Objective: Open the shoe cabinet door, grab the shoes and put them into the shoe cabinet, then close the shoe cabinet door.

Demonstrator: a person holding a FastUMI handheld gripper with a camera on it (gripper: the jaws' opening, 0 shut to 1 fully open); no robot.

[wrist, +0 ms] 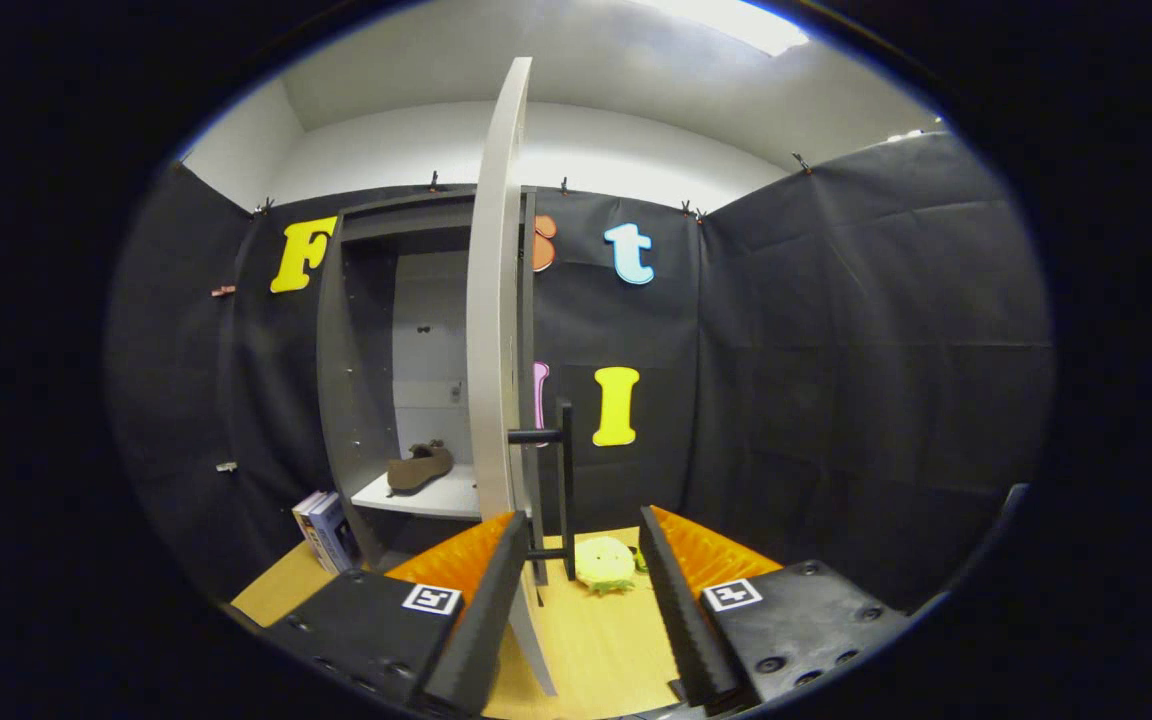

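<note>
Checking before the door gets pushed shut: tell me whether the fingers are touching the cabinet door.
Cannot tell. In the gripper view the door's edge runs between the open fingers, close against the left one, with no plain gap or contact.

Claw (576, 590), ribbed fingers (481, 610), square markers, screws

Lying on the cabinet's white shelf (431, 497): a brown shoe (419, 467); sitting on the wooden floor (596, 640): a yellow toy (604, 565), books (325, 530).
</note>
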